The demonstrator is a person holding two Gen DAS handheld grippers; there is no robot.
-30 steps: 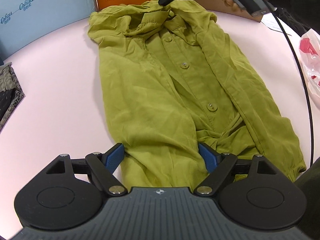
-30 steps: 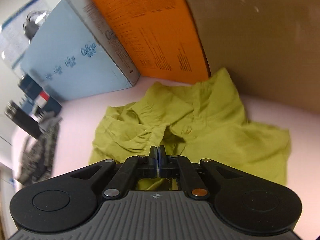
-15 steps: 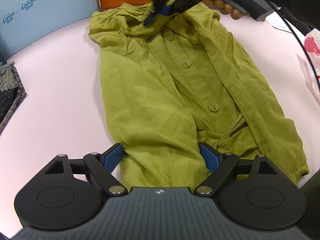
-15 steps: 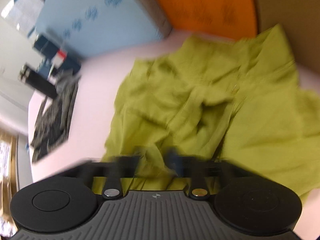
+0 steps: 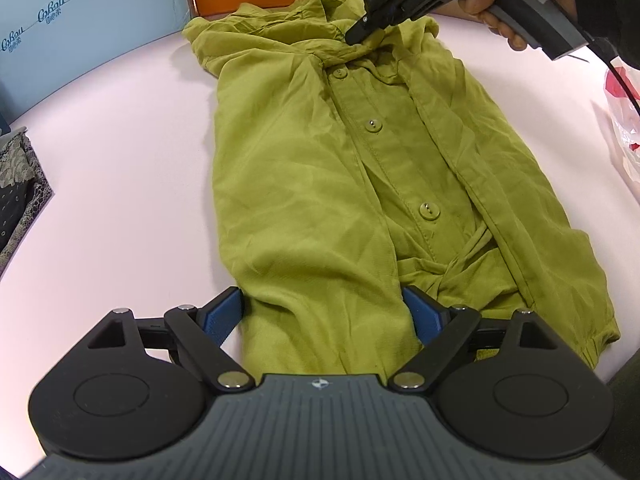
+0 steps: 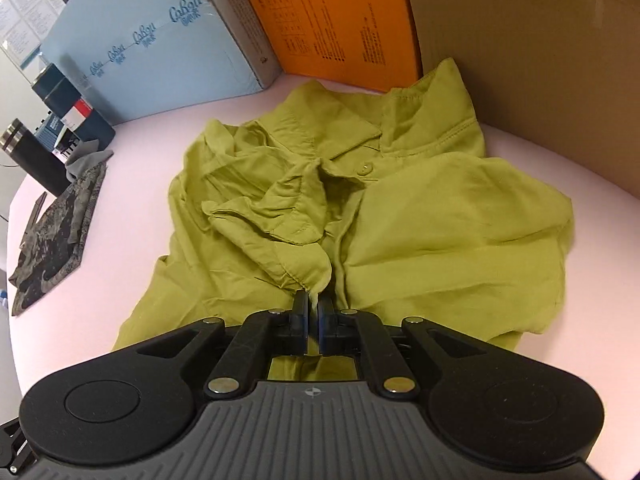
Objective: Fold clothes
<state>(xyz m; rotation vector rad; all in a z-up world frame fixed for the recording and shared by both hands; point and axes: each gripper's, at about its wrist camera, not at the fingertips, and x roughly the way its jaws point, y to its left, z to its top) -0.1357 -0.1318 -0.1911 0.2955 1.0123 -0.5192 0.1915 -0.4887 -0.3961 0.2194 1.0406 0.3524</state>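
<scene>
An olive-green button-front shirt lies lengthwise on the pink table, collar at the far end, both sides folded in over the placket. My left gripper is open, its blue pads either side of the near hem. My right gripper is shut on a fold of the shirt by the collar; it also shows in the left wrist view, held by a hand at the far end.
A light-blue box, an orange box and a brown cardboard wall stand behind the collar. A patterned dark cloth and a black tumbler sit at the left. A plastic bag lies at the right.
My right gripper opened, moved in over the collar area and shut again on a fold of the shirt. The left gripper stayed open at the hem.
</scene>
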